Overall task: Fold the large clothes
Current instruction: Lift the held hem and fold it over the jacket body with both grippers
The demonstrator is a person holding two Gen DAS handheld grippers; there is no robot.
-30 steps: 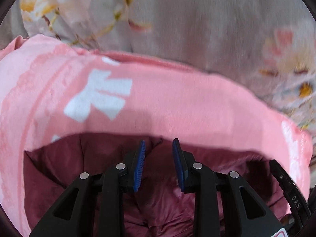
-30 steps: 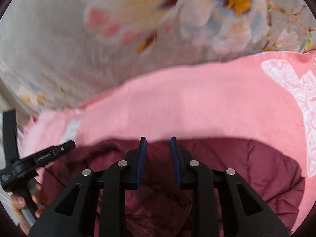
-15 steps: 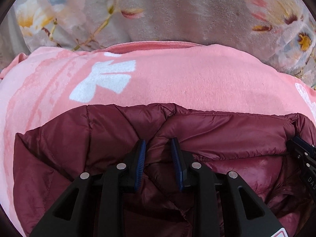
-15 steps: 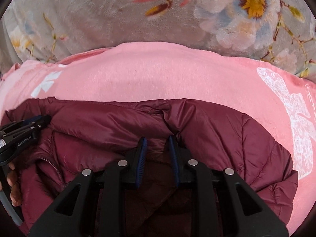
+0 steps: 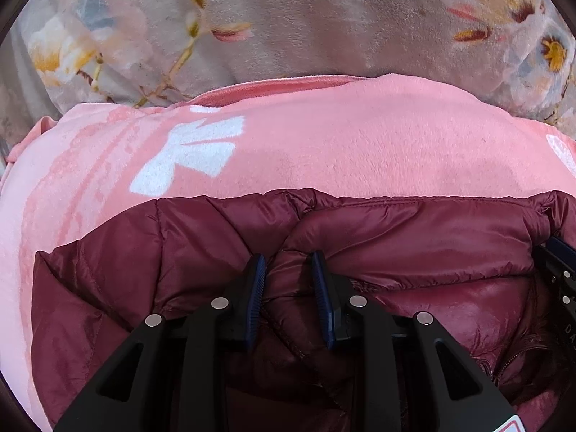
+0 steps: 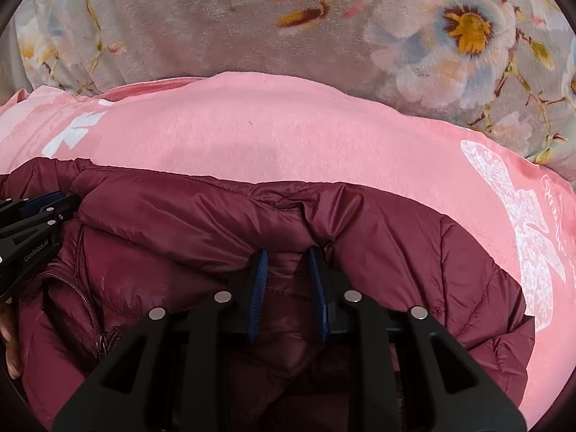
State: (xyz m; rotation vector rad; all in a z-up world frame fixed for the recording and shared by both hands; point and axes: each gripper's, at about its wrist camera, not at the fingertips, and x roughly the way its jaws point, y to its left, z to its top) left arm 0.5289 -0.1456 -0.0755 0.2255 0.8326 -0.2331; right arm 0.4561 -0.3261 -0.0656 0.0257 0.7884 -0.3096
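A maroon quilted puffer jacket point(image 5: 414, 237) lies on a pink blanket point(image 5: 342, 144); it also shows in the right wrist view point(image 6: 216, 223). My left gripper point(image 5: 288, 270) is shut on a bunched fold of the jacket near its upper edge. My right gripper point(image 6: 287, 262) is shut on another fold of the jacket, further right along the same edge. The left gripper shows at the left edge of the right wrist view point(image 6: 32, 223). The jacket's zipper point(image 6: 90, 309) runs down at the lower left.
The pink blanket point(image 6: 288, 133) has white bow prints point(image 5: 190, 158) and lies on a grey floral bedspread point(image 6: 180, 25). A hand point(image 6: 9, 342) shows at the left edge of the right wrist view.
Both grippers have carried the jacket's edge forward and down onto the pink blanket. The jacket went from hanging under the grippers to lying spread, and the view has come closer.
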